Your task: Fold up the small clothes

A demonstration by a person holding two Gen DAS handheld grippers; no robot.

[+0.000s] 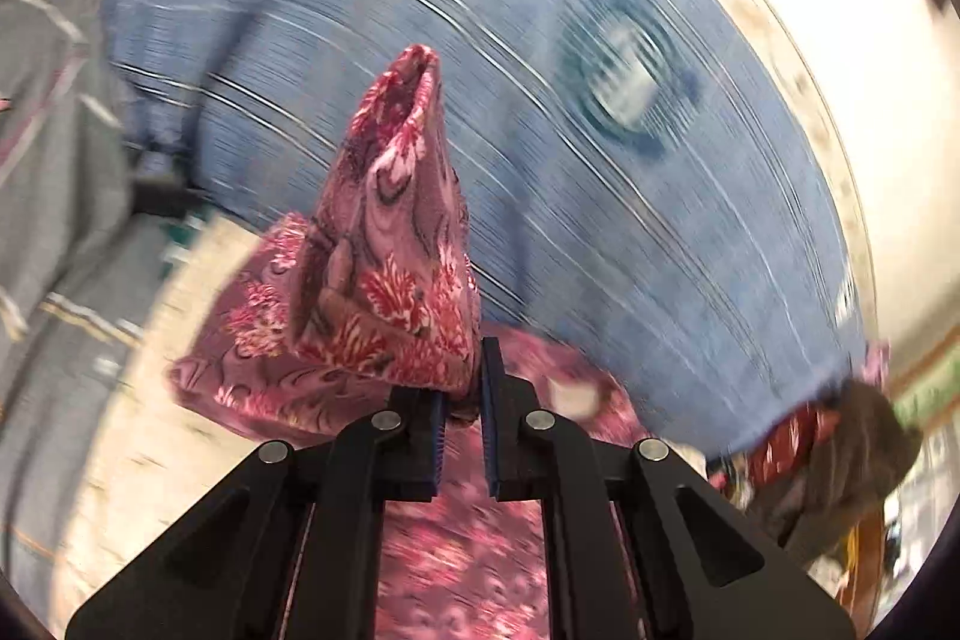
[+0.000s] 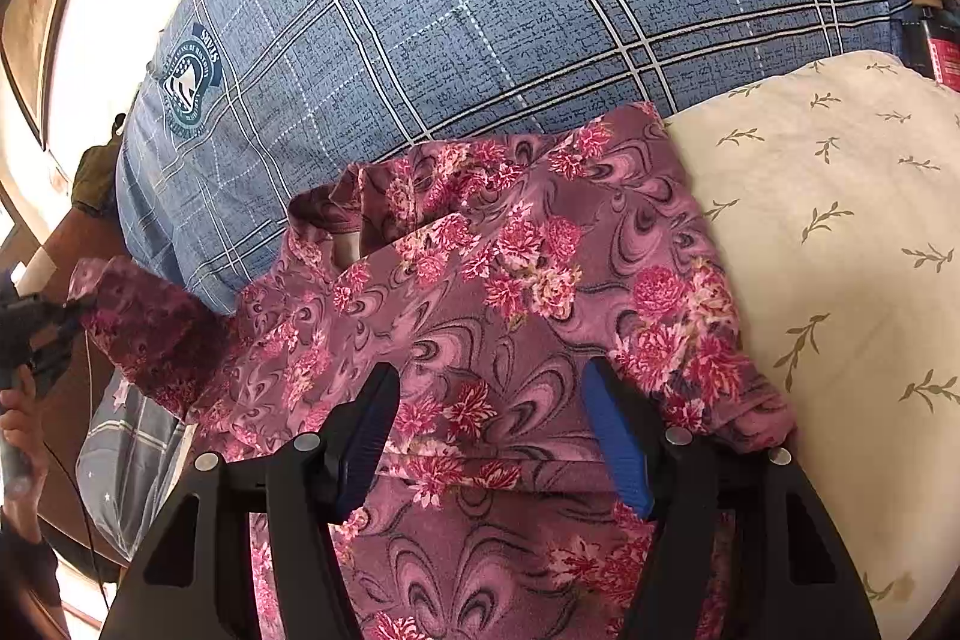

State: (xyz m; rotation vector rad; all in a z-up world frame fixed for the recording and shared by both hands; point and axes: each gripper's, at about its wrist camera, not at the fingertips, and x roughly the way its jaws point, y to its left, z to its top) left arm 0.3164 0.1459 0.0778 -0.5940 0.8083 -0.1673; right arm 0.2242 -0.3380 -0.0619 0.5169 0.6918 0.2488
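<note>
Left gripper (image 1: 462,400) clenched on a bunched peak of the garment (image 1: 396,244), soft floral-print knit, pulled into a cone ahead of the fingers. Right gripper (image 2: 492,436) spread wide, pads (image 2: 618,442) straddling the flat part, which lies over the cream leaf-print pillow (image 2: 840,220) and blue plaid sheet (image 2: 480,10).

Your right gripper (image 2: 489,424) hangs with jaws spread wide above the pink floral cotton garment (image 2: 480,280), which lies across the blue checked bedsheet (image 2: 480,10) and cream leaf-print pillow (image 2: 840,220).
</note>
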